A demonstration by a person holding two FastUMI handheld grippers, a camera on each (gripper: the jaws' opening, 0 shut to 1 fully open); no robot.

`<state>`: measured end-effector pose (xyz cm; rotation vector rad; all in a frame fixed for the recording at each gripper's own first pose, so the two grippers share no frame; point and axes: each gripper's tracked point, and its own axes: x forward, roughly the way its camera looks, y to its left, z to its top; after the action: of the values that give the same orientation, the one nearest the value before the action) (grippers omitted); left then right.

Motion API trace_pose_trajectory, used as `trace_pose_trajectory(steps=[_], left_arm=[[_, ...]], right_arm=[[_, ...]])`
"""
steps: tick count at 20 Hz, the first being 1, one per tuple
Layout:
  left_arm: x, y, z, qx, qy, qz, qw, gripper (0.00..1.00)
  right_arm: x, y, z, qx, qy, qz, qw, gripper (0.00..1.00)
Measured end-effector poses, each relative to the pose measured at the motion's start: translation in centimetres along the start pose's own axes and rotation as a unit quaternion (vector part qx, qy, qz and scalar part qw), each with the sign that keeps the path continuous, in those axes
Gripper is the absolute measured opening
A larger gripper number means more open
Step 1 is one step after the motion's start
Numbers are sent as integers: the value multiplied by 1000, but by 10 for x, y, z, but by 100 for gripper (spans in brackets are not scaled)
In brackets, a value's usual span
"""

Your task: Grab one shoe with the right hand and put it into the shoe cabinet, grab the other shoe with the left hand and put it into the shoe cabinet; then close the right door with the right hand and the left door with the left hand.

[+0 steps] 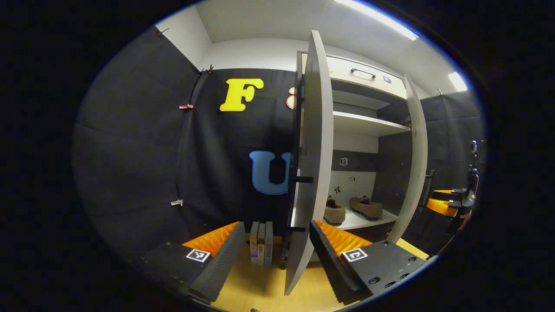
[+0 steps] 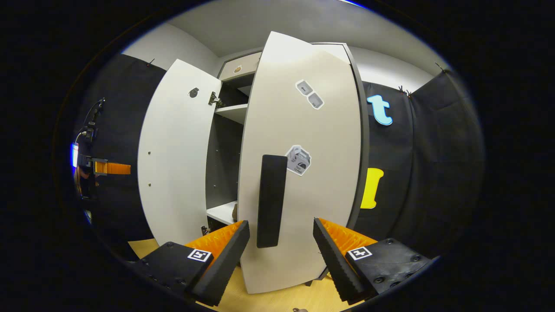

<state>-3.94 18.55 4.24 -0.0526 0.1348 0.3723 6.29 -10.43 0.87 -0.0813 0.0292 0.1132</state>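
Basically both shoes [image 1: 353, 209] sit on the cabinet shelf [image 1: 368, 220] lower right, doors ajar; left gripper [image 1: 277, 255] and right gripper [image 2: 281, 255] fingers wide open, empty.

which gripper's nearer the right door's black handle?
Right. Right gripper sits open directly before the white right door's black vertical handle; left gripper straddles the left door's edge.

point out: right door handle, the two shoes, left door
right door handle [image 2: 271, 201]: right gripper view, mid bar.
shoes [image 1: 366, 207]: left gripper view, right shoe's upper.
left door [image 1: 310, 173]: left gripper view, inner face.
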Motion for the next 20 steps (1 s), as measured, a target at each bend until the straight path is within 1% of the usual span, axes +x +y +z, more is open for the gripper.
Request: trace_pose_trajectory(steps=[2,4,6,9,11,12,15,16,17,20], left_arm=[[8,6,2,2,-3,6,1000,95],[16,-1,5,3,-9,-6,1000,95],[21,2,7,15,-16,-1,1000,94],[22,-2,11,49,-16,3,999,94],[22,-9,11,73,-15,0,997,94],[21,-17,11,74,-15,-5,997,94],[27,-40,-1,42,-14,-39,998,93],[29,-51,-2,36,-13,-50,998,90],[30,-61,-1,38,-12,-59,997,93],[41,-96,-3,49,-12,-89,995,93]], right_arm=[[-8,-8,0,5,1,-17,1000,98],[-18,-15,-2,8,5,-33,999,98],[-23,-18,-4,9,9,-43,999,98],[-29,-18,-6,17,12,-45,999,98],[-25,-15,-7,18,13,-40,999,98],[-21,-12,-6,19,13,-36,999,98],[-11,-2,-8,21,14,-20,999,98],[-8,-1,-8,20,14,-17,1000,98],[-5,0,-10,20,16,-13,1000,98],[-2,0,-13,21,18,-5,1000,98]])
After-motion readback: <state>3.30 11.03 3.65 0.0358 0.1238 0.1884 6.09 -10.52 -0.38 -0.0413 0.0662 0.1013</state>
